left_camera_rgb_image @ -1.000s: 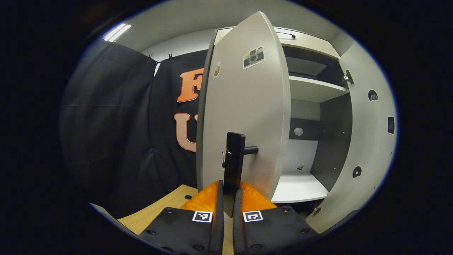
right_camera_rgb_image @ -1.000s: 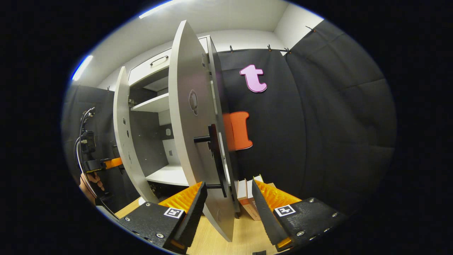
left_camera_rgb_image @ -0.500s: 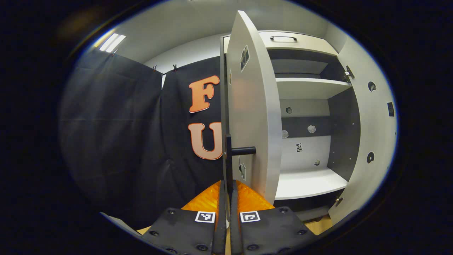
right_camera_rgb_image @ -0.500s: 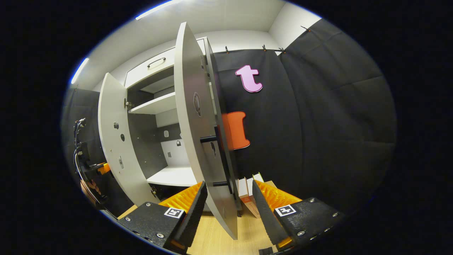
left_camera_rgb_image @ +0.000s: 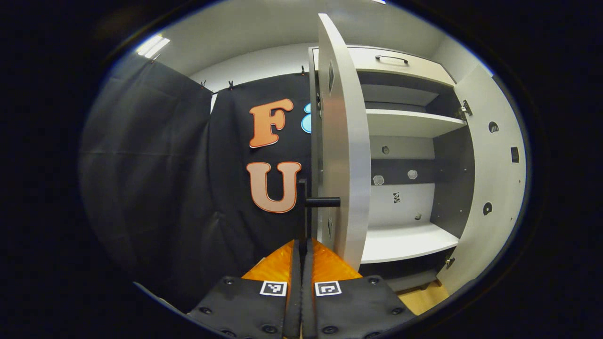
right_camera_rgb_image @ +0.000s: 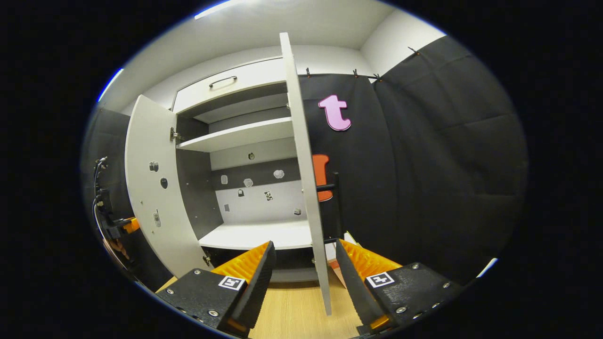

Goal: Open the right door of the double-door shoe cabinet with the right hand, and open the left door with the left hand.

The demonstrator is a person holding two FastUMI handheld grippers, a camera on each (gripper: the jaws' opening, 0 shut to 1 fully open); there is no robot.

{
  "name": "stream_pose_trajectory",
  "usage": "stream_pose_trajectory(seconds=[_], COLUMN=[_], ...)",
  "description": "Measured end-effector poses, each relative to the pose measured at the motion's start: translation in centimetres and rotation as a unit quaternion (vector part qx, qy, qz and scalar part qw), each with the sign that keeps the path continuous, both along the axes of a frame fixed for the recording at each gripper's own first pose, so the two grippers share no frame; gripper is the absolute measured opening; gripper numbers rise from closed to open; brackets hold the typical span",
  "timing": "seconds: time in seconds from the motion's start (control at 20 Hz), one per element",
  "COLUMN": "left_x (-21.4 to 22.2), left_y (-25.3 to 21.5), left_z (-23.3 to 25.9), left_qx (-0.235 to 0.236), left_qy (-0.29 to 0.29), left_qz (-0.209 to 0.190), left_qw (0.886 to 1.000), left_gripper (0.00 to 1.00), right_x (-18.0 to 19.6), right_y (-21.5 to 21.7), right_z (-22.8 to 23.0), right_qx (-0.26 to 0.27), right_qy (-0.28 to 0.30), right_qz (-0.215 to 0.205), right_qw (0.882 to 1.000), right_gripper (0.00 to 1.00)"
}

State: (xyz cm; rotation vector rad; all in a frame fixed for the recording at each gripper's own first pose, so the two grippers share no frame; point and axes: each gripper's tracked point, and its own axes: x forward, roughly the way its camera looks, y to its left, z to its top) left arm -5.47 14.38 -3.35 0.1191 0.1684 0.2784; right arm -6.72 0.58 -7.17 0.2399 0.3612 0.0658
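The tall pale-grey double-door shoe cabinet [right_camera_rgb_image: 245,136] stands open on both sides, its white shelves and dark inner walls bare to the room. In the left gripper view the left gripper [left_camera_rgb_image: 301,263] is clenched on the thin black bar handle [left_camera_rgb_image: 304,214] of the pale-grey left door [left_camera_rgb_image: 346,155], the fingers pressed together with the bar's lower end pinched between them; that door is seen nearly edge-on, swung well out from the cabinet front. In the right gripper view the right gripper [right_camera_rgb_image: 305,263] is spread wide and grasping nothing, its fingers either side of the thin edge of the pale-grey right door [right_camera_rgb_image: 306,188], whose own black bar handle [right_camera_rgb_image: 335,207] sits on the far face, just beyond the edge. To my eye the job is all but done. To finish the left door well, the hand should follow the hinge's arc, not pull straight, so the bar doesn't twist out of the pinch, then ease off before the hinge stops. The right hand would do best to back straight out, keeping its fingers off the door edge so it doesn't nudge it shut over the pale wooden floor [right_camera_rgb_image: 292,310].
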Motion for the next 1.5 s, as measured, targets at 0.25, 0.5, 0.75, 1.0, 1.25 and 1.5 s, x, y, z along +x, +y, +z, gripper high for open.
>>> stream_pose_trajectory(seconds=[0.25,0.5,0.75,1.0,1.25,1.5], left_x=[-1.3,-4.6,-6.9,-7.6,-7.5,-7.3], left_y=[2.3,6.3,5.8,1.5,-2.3,-6.3], left_z=[0.6,1.9,4.0,6.8,9.3,12.6], left_qx=[0.006,0.029,0.009,0.017,-0.023,-0.021], left_qy=[-0.008,-0.020,-0.038,-0.053,-0.064,-0.083], left_qz=[0.006,0.060,0.068,0.038,0.017,-0.013], left_qw=[1.000,0.998,0.997,0.998,0.998,0.996], left_gripper=[0.08,0.08,0.10,0.27,0.35,0.58], right_x=[-1.0,-0.9,-1.0,-0.8,-0.8,-0.5], right_y=[2.0,4.0,4.6,3.0,1.4,-0.2], right_z=[2.5,4.4,7.3,10.7,13.1,15.9], right_qx=[-0.014,-0.020,-0.021,-0.036,-0.059,-0.072], right_qy=[-0.016,-0.035,-0.070,-0.118,-0.150,-0.185], right_qz=[0.004,0.035,0.068,0.078,0.080,0.072], right_qw=[1.000,0.999,0.995,0.989,0.984,0.978], right_gripper=[0.79,0.79,0.82,0.88,0.90,0.92])
